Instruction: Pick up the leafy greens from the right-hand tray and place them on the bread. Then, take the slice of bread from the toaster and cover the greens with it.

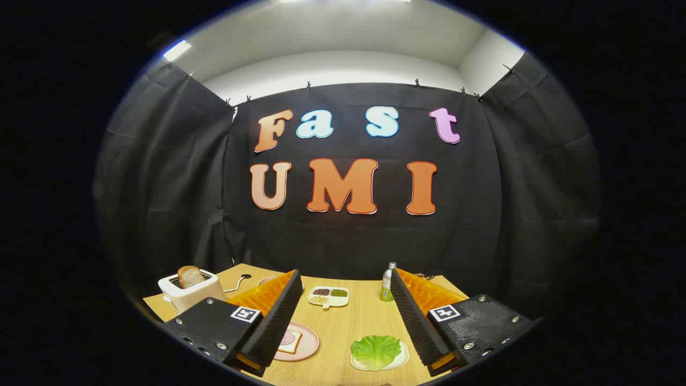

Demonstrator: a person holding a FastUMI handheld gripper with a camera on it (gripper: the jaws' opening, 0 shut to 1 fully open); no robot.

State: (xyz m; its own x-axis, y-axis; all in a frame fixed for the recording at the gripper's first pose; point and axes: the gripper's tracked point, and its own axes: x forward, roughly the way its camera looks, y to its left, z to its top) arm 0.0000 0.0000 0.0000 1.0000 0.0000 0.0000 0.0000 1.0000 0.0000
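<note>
A wooden tabletop (343, 327) stretches ahead of me, and I hold my hand-held gripper (343, 332) above its near edge with both fingers spread wide and nothing between them. At the far left stands a white toaster (192, 290) with a slice of bread (189, 276) standing up out of its slot. Close in, a pink plate (306, 343) lies just inside my left finger, partly hidden by it, carrying the open bread (290, 341) with a pink slice of filling on top. The leafy greens (375, 350) sit on a small white tray (399, 362), low between the fingers and just inside the right one, their longer side running left to right. I judge my next move is forward and down, slightly rightward. Farther off are a divided dish (329, 297) and a small green bottle (388, 284).
</note>
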